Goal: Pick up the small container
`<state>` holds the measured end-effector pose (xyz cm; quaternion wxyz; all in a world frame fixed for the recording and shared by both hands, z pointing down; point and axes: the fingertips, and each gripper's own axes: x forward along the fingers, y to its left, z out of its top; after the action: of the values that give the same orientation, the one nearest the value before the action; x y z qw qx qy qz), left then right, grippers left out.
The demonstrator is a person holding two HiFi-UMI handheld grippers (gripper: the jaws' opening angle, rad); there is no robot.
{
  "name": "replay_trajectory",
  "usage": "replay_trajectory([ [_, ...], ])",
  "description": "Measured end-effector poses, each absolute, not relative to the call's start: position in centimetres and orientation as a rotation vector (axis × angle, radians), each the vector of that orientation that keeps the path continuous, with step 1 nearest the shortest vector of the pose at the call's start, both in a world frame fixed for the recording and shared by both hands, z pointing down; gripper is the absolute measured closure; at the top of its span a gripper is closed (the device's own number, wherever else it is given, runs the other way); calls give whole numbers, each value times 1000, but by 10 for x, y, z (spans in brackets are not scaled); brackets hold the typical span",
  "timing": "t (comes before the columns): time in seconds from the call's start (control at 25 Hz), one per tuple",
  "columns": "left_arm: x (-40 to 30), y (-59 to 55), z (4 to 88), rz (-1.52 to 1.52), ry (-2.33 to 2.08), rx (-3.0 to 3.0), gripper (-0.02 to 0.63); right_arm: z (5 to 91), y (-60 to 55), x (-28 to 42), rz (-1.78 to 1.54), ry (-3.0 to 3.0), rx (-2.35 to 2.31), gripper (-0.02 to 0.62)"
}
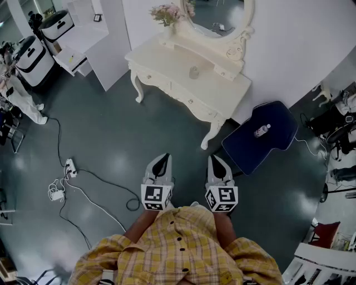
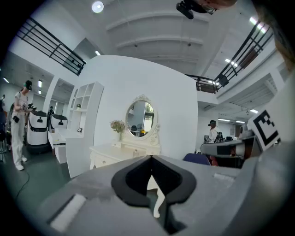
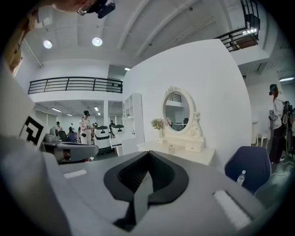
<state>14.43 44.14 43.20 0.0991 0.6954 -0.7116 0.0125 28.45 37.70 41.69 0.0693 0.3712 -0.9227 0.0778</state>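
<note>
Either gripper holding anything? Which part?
Nothing held: left gripper and right gripper are both shut empty, away from the small container on the dressing table.

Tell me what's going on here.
A person in a yellow plaid shirt stands holding a tool in each hand. The left tool and the right tool are both shut with nothing between their jaws, and both are aimed toward a white dressing table. The small container sits on the tabletop below the mirror, untouched and well ahead of both tools. Nothing has been picked up yet.
</note>
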Motion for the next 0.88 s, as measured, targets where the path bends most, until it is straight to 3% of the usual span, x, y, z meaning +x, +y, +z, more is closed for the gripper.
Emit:
replay_trajectory([
  [0.88,87,431,436,11,-2048,2145,606,408,367,212,188,-2821,1124,597],
])
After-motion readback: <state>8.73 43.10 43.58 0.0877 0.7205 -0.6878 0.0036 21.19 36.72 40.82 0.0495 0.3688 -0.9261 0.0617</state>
